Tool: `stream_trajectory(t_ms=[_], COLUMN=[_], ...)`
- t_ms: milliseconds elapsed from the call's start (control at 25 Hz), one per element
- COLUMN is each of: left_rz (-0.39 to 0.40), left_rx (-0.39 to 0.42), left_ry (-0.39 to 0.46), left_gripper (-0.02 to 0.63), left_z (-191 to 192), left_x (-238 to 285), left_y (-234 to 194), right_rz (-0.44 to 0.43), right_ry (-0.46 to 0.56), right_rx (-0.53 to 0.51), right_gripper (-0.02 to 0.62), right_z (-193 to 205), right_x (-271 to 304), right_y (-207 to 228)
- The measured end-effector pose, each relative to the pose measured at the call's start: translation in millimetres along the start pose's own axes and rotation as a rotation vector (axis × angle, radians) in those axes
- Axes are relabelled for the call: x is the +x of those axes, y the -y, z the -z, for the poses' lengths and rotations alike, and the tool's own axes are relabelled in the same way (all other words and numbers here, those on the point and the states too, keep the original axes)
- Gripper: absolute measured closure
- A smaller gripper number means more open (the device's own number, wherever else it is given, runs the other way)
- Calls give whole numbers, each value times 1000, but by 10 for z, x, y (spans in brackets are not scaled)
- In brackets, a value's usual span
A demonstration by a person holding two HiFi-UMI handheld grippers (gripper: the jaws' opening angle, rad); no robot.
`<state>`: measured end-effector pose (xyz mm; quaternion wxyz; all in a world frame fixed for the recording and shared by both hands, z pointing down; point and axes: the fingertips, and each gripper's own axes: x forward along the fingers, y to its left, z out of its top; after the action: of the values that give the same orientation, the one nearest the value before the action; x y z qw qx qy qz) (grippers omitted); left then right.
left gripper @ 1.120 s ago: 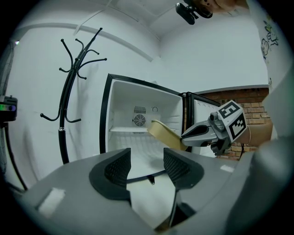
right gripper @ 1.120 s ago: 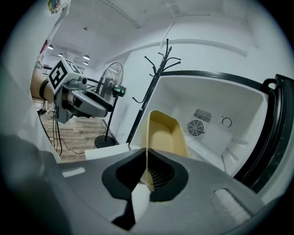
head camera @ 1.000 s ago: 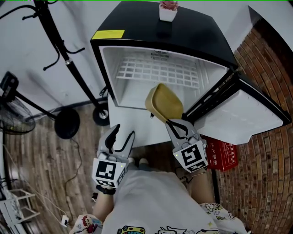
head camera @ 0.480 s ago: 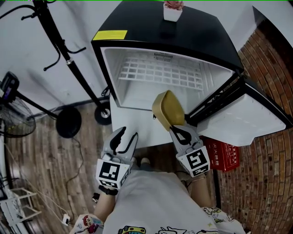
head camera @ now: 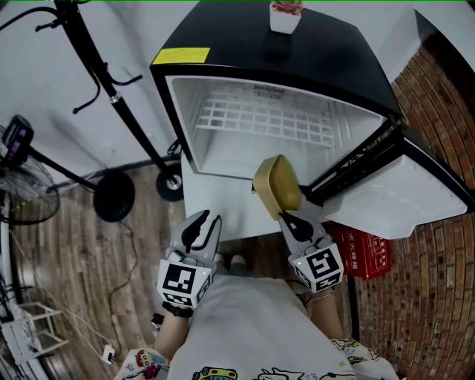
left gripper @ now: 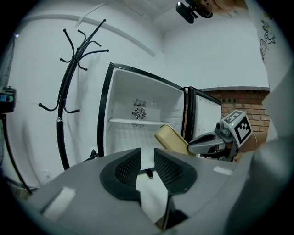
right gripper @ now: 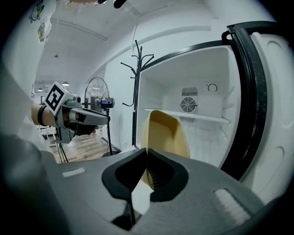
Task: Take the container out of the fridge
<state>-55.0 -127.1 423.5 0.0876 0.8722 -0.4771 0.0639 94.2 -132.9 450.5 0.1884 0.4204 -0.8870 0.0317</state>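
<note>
Progress: the tan container [head camera: 278, 184], its rim clamped in the jaws of your right gripper [head camera: 288, 217], sits lower than a second ago and seems clear of the fridge [head camera: 319, 67]. Your left gripper [head camera: 204, 220] has just been closing its jaws on nothing; they stand apart.

Even indoor light, fisheye edges, perhaps soft

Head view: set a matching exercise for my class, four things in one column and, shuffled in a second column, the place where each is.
1 container
2 small white pot
3 red box
4 coat stand

A on top of the fridge
B on the floor by the open door
C held by the right hand-held gripper
D beside the fan

Pairs: 1-C, 2-A, 3-B, 4-D
</note>
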Motion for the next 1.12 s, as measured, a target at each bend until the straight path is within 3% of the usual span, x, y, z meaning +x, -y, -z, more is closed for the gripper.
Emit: stream_trajectory(t_ms=[680, 1120], left_rz=[-38, -61], left_rx=[-8, -25], left_ry=[16, 20], left_gripper=[604, 600], left_z=[54, 69], left_x=[-84, -131], left_y=[-50, -78], right_rz=[-8, -1], right_ry=[77, 121], right_rx=[72, 116], right_gripper=[581, 583], right_z=[-93, -157], right_x=[-90, -145], right_y=[-26, 13])
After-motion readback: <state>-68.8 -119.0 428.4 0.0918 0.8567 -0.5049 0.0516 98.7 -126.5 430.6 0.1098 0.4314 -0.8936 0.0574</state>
